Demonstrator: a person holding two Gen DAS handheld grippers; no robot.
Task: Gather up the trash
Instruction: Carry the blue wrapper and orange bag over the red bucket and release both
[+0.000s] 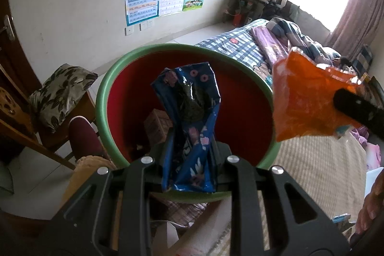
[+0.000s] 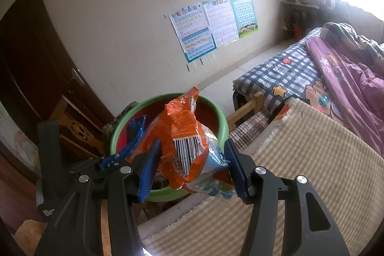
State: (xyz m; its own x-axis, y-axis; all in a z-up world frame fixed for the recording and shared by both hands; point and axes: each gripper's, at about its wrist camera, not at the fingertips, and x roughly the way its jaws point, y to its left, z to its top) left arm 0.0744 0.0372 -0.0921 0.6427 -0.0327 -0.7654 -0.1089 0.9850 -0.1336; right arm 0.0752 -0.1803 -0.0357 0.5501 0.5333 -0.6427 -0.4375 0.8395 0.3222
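Holding a blue snack wrapper (image 1: 192, 126) upright over the mouth of the bin (image 1: 112, 78), the left gripper (image 1: 192, 150) has its jaws pressed tight on the wrapper's lower half. The bin is red inside with a green rim, and a small cardboard box (image 1: 157, 126) lies in it. The right gripper (image 2: 192, 160) clamps a crumpled orange wrapper (image 2: 184, 133) with a barcode on it — the jaws are closed on its sides. From the right wrist view this orange wrapper hangs in front of the bin, near its rim; from the left wrist view it sits to the right of the bin — over the edge of the bed (image 1: 240, 44). A striped beige mat (image 2: 312, 160) lies below the right gripper.
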